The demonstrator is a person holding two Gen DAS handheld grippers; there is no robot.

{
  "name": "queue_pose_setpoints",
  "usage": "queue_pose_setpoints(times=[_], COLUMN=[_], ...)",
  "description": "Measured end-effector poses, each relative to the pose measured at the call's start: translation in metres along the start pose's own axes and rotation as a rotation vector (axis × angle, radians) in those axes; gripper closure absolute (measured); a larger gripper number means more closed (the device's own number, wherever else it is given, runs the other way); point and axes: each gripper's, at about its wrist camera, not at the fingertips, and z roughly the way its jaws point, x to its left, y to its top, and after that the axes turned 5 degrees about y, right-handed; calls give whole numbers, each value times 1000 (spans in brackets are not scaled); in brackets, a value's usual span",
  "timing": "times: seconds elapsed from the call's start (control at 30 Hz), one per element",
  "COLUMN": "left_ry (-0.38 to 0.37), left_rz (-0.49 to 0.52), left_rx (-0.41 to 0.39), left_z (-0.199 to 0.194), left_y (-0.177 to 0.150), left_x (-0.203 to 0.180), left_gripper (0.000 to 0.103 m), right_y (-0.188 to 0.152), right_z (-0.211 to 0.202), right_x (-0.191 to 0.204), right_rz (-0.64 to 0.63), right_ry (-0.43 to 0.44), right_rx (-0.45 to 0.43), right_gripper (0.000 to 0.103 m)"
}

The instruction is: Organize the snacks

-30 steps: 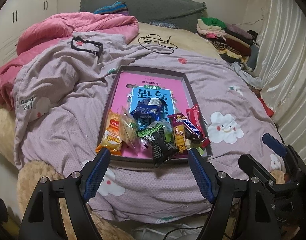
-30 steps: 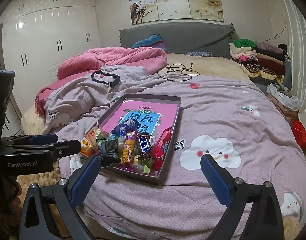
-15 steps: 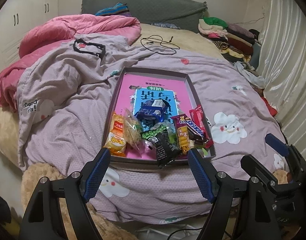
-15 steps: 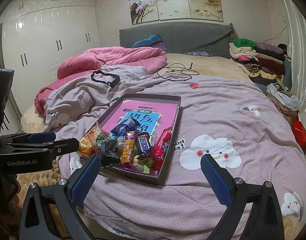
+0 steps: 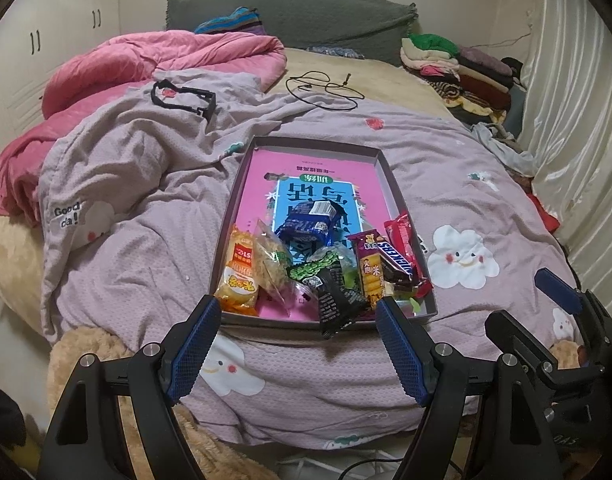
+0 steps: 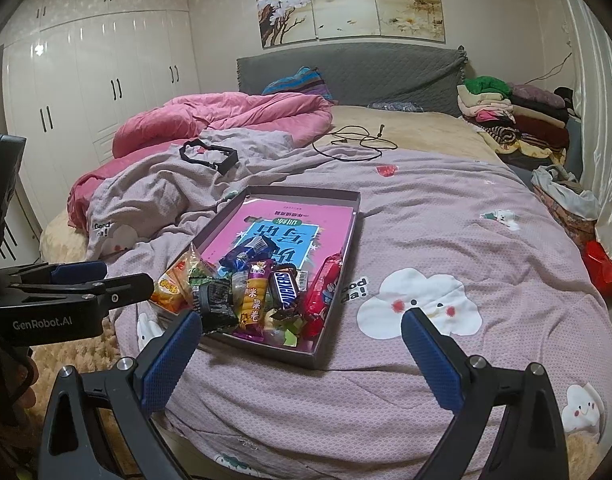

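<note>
A shallow grey tray (image 5: 394, 184) (image 6: 348, 236) with a pink and blue printed bottom lies on the purple bedspread. Several wrapped snacks are heaped at its near end: an orange packet (image 5: 239, 276), a black packet (image 5: 338, 300) hanging over the rim, a Snickers bar (image 5: 396, 260) (image 6: 285, 288), a red wrapper (image 6: 324, 288) and a blue wrapper (image 5: 306, 220). My left gripper (image 5: 297, 312) hovers open just before the tray's near edge, nothing between its fingers. My right gripper (image 6: 301, 332) stands open and empty over the bedspread, right of the tray's near corner.
A pink quilt (image 6: 225, 116) is bunched at the back left. A black plastic frame (image 6: 209, 154) and a black cable (image 6: 354, 142) lie beyond the tray. Folded clothes (image 6: 514, 116) are stacked at the back right. White wardrobes (image 6: 105, 80) line the left wall.
</note>
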Motion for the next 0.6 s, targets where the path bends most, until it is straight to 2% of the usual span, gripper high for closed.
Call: queue_pose_setpoints(times=[0.6], left_ry=[32], left_rz=[8], left_rx=[-2], left_z=[-1], left_y=[-1], left_x=[1], left_gripper=[23], right_y=[0], right_z=[0], right_x=[0], right_rz=[0], right_ry=[0], right_rx=[0], right_gripper=[2])
